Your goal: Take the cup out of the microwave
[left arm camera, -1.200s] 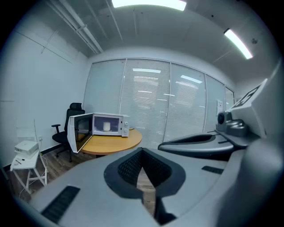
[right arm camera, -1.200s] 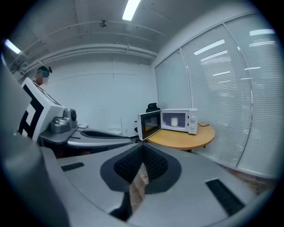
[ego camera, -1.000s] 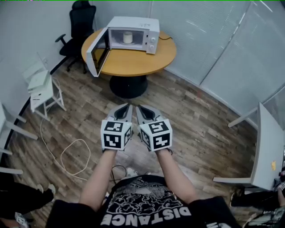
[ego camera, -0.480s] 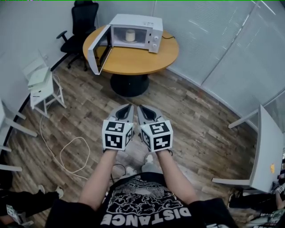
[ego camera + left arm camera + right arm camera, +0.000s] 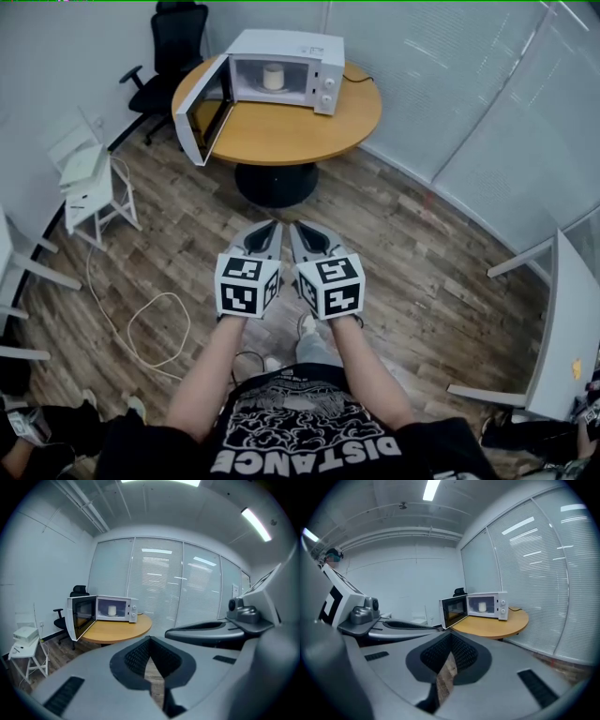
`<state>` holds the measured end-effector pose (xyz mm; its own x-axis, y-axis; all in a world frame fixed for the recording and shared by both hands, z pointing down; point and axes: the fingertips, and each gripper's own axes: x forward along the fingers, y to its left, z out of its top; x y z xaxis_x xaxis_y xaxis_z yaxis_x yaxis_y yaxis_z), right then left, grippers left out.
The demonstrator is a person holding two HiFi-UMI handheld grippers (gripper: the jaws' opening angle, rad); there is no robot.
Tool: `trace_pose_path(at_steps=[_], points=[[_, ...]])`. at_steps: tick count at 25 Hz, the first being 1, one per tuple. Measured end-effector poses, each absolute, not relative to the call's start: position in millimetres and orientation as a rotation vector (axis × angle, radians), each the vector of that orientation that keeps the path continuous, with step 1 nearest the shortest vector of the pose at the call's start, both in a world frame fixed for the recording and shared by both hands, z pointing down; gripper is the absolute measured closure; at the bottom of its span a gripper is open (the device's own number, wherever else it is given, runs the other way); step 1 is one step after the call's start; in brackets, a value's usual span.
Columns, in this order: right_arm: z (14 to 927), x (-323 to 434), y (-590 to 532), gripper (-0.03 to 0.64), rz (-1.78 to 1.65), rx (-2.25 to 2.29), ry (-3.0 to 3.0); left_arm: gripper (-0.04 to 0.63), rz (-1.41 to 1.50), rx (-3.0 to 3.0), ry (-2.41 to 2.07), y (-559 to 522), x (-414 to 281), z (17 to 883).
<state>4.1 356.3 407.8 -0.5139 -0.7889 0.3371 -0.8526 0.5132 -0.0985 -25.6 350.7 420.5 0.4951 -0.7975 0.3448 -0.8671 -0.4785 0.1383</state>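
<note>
A white cup [image 5: 273,77] stands inside the white microwave [image 5: 309,58], whose door [image 5: 200,114] hangs open to the left. The microwave sits on a round wooden table [image 5: 291,131] across the room. My left gripper [image 5: 269,227] and right gripper [image 5: 296,229] are held side by side over the wood floor, well short of the table, both shut and empty. In the left gripper view the cup [image 5: 112,611] shows far beyond the left gripper [image 5: 150,640]. In the right gripper view the cup [image 5: 482,606] is equally far from the right gripper [image 5: 451,636].
A black office chair [image 5: 173,47] stands behind the table at the left. A small white rack [image 5: 89,183] and a loop of white cable [image 5: 155,323] lie on the floor at the left. A white table [image 5: 567,319] is at the right. Glass walls with blinds enclose the room.
The table and microwave have come slightly nearer in the head view as I step forward. Both grippers stay side by side and shut.
</note>
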Motion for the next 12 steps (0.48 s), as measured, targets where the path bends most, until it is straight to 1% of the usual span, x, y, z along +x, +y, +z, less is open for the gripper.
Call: trace_pose_path(at_steps=[12], points=[[420,49,252,0.601,0.392,1.328,-2.530,0.586,0.311,2.423,-1.431,248,22,428]])
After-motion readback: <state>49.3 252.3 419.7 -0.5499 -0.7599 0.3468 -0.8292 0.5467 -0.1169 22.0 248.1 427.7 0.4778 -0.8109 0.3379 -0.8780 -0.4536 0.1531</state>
